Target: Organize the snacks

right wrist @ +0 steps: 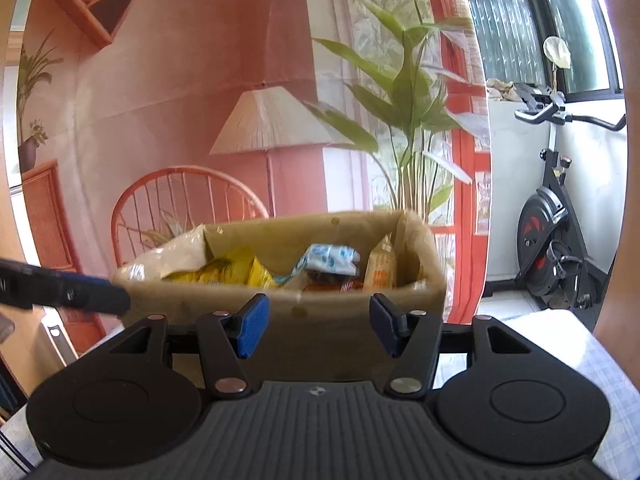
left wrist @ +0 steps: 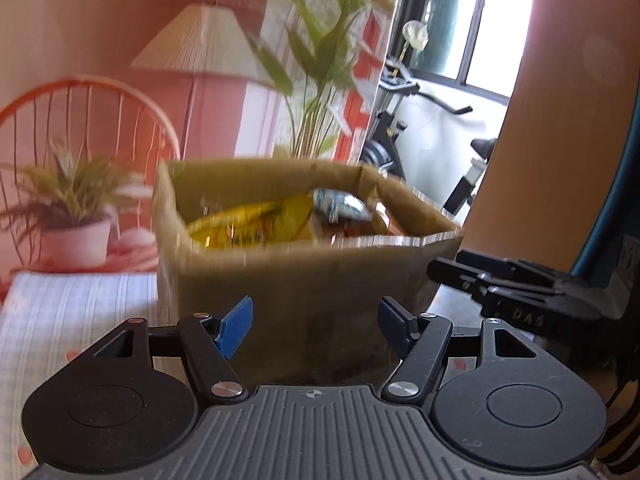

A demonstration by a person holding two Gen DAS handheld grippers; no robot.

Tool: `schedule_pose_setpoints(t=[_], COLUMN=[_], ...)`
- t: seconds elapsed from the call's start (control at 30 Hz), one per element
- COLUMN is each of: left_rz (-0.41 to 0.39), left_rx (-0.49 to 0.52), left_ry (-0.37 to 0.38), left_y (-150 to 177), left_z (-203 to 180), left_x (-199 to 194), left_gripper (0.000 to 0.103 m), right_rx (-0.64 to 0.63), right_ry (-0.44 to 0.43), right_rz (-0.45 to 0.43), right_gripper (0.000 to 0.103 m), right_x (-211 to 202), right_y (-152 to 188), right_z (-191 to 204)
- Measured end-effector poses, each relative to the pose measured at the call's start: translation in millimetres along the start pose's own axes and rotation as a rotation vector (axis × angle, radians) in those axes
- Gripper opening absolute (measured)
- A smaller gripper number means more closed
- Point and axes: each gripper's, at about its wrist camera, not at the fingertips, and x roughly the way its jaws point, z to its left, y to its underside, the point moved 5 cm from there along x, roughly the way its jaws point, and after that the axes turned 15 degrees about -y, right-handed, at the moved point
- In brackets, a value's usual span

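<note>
Cardboard forms the largest item, an open brown box on a pale checked tablecloth, filling the middle of both wrist views. We judge the task well advanced or only just begun, and cannot say which: several snacks already lie inside, and no loose snack shows on the cloth. Within the box we see a yellow packet at 9 o'clock, a blue-and-white packet near the centre, and a pale orange-printed packet at 3 o'clock; their printing is too blurred for us to read. Both the left gripper and the right gripper stand spread and empty, short of the near wall. On the right gripper's arm, at 3 o'clock in the left view, we read only "DAS".
</note>
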Motion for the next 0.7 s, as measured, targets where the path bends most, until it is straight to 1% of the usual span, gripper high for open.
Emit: schedule_pose_setpoints(t=[0.17,0.23,0.3,0.37,0.53,0.7], left_rz=[0.088,0.127,0.157,0.183,0.233,0.271], left_rx=[-0.055,-0.068,-0.078,-0.096,-0.126,-0.156], left_ry=[-0.015,-0.026,-0.037,-0.048,-0.068,-0.078], left_y=[39,54,69,80,101,116], left_z=[9,14,18,23,35,37], left_x=[16,23,25,28,35,37], left_gripper=[0.071,0.068,0.061,0.059,0.058,0.058], right_rx=[0.035,0.053,0.070,0.092,0.136,0.188], right_ry=[0.004,0.006,0.002,-0.007,-0.043,-0.054], right_rz=[0.037,0.069,0.117,0.158,0.290,0.405], right_gripper=[0.059,0.059,0.059,0.059,0.059,0.060], right_x=[-7,-7,-4,-3,7,22], right_y=[25,38,54,69,108,140], right_z=[2,1,1,1,7,15])
